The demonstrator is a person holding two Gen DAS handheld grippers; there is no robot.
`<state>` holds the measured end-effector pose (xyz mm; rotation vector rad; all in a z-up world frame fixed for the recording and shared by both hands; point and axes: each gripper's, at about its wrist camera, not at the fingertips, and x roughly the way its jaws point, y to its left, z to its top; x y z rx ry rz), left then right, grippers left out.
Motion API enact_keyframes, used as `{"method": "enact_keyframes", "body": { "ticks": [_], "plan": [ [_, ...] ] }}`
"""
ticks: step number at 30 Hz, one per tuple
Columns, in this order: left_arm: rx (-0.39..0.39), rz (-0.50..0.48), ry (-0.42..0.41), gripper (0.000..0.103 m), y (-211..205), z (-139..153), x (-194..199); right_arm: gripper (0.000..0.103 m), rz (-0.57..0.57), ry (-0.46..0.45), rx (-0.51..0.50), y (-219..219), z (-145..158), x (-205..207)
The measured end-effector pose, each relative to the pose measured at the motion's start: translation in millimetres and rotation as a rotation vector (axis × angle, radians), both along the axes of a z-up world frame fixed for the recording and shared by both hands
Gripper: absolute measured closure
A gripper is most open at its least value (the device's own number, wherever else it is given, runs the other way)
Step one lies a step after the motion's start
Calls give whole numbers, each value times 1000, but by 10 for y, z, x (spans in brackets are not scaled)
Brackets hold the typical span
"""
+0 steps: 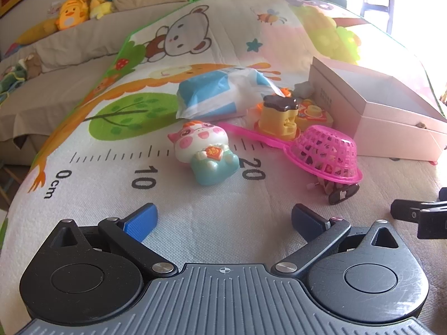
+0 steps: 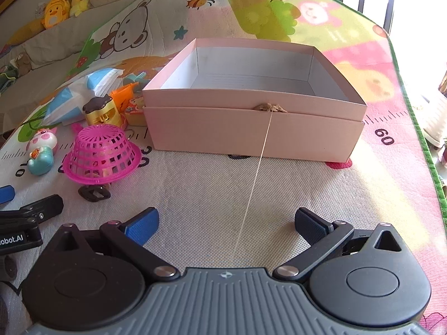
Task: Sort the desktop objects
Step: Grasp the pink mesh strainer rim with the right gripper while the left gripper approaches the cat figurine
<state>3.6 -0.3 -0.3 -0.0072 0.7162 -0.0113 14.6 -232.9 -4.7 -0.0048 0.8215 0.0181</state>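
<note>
we held both tools low over the play mat (image 1: 195, 223), neither carrying anything. the left gripper (image 1: 223, 219) had its blue pads spread wide with only bare mat between them, and the right gripper (image 2: 225, 222) stood spread the same way. the toys to be sorted lay ahead of the left gripper: the pig figurine (image 1: 205, 150) closest, on its back just ahead of the open jaws; beyond it the tissue pack (image 1: 220, 95); ahead and to the right the pink strainer (image 1: 325, 150), tipped dome-up over a small dark wind-up toy (image 1: 342, 194), its long handle running back past the yellow stamper toy (image 1: 279, 117). the pink box (image 2: 251, 103) sat straight ahead of the right gripper, open, and we saw nothing inside it.

several things could have gone wrong, as we judged it. the pig looked glossy and rounded, so a pinch placed off its middle might have squirted it out sideways. the strainer rested loosely on the wind-up toy, and a nudge to either would likely have shifted both. its handle lay close beside the stamper, so lifting the strainer carelessly could have dragged that toy over. a thin thread (image 2: 257, 173) ran from a knot on the box's front wall back toward the right gripper; we could not tell where it ended, and snagging it might have tugged the box. the grippers also sat near each other, so reaching together risked a bump.
</note>
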Motion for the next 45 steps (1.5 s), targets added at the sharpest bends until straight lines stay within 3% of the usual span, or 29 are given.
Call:
{"method": "enact_keyframes", "body": {
  "ticks": [10, 14, 18, 23, 27, 30, 33, 40, 42, 45],
  "plan": [
    [10, -23, 37, 0, -2, 33, -83, 0, 154, 7, -4, -76, 62, -336],
    [13, -50, 78, 0, -31, 81, -69, 0, 103, -110, -71, -141, 177, -382],
    [-54, -195, 106, 0, -222, 186, -26, 0, 44, -153, -94, -276, 276, -368],
    [40, -251, 62, 0, -551, 202, 86, 0, -36, -176, -70, -489, 340, -396],
    [108, -205, 67, 0, -453, 136, 118, 0, -48, -169, -44, -549, 366, -375],
    [108, -140, 43, 0, -159, 149, 48, 0, -24, -187, -42, -441, 416, -327],
    [72, -86, 31, 0, 126, 217, -18, 0, 49, -195, -13, -224, 466, -275],
    [74, 10, 27, 0, 443, 327, 23, 0, 325, -170, -4, 534, 357, -120],
    [70, 28, 33, 0, 486, 321, 41, 3, 354, -190, -22, 728, 336, 2],
    [68, 33, 38, 0, 513, 312, 37, 9, 339, -140, 44, 816, 292, 316]
  ]
}}
